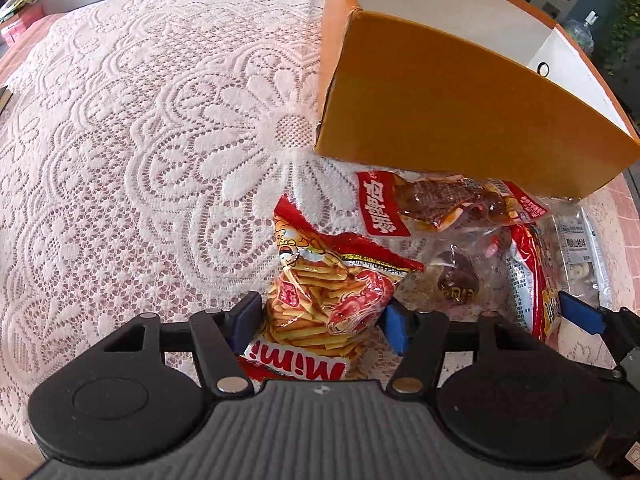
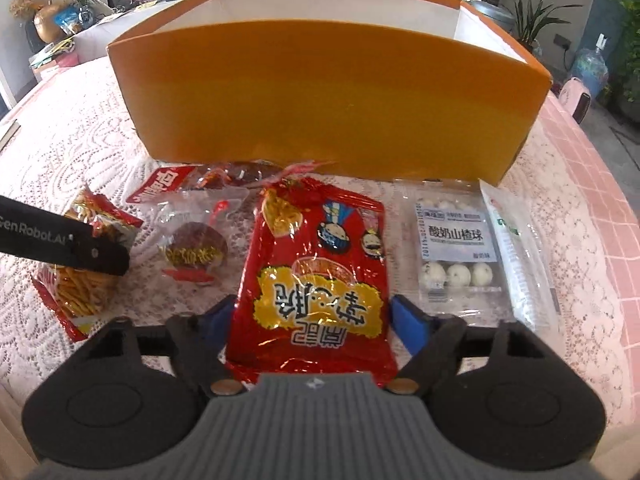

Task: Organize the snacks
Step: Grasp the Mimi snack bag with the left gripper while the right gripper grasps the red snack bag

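Left gripper straddles Mimi fries bag, pads at its sides, contact unclear. Right gripper straddles red snack bag, jaws spread. Both bags on lace cloth before orange box.

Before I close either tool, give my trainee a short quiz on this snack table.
1. True or false: the open orange cardboard box stands beyond the snack packs on the white lace tablecloth.
2. Which lies between the right tool's fingers? A) large red foil bag with yellow lettering B) clear tray of white balls C) clear-wrapped round brown sweet
3. Name the pack between the left tool's fingers.
Key: 1 true; 2 A; 3 the red Mimi bag of fried sticks.
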